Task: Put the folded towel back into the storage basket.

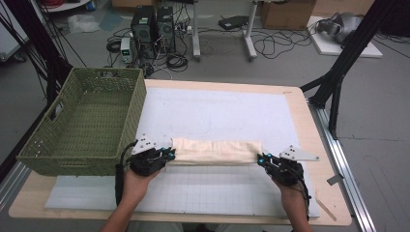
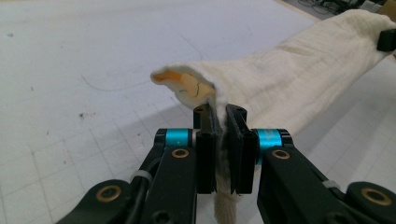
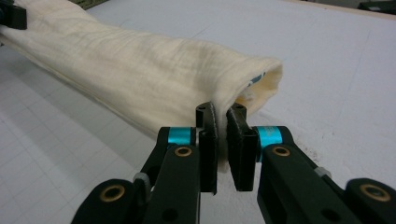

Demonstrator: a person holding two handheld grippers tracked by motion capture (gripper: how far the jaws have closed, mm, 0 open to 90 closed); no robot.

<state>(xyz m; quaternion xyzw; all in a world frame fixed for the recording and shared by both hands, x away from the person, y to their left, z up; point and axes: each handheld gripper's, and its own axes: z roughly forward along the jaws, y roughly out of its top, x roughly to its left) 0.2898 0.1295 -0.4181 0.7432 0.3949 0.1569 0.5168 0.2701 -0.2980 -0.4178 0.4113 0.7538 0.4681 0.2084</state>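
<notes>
Cream-coloured cloth [image 1: 216,151], folded into a long soft roll, hangs stretched between the two tongs near the front of the counter [image 1: 309,121], just above the white gridded mat [image 1: 217,111] that covers most of it. The left tongs [image 1: 170,154] are closed tight on the roll's left end; in the left gripper view the fabric [image 2: 289,74] is pinched between the black jaws, a strip of it hanging down below them, and an orange-tinted inner layer shows at the open end. The right tongs [image 1: 261,158] are likewise clamped on the right end, where in the right gripper view the cloth [image 3: 140,65] opens like a sleeve mouth just past the jaws. The person's forearms come in from the near edge, one hand behind each tool, cables trailing back along the wrists.

Nothing lies on the mat between the roll and the near edge, and nothing blocks either hand. Just beside the left tongs, on the left side of the counter, stands a green woven basket [image 1: 72,145] with cut-out handles, its near right corner close to the left hand.

Beyond the far edge of the counter, on the grey floor, sit two dark computer towers [image 1: 153,25] amid a tangle of cables [image 1: 275,43], the legs of a white stand [image 1: 249,38], and cardboard boxes [image 1: 285,13] farther back. Black tripod legs [image 1: 338,72] come down at the right of the counter, and a metal rail [image 1: 345,174] runs alongside its right edge.
</notes>
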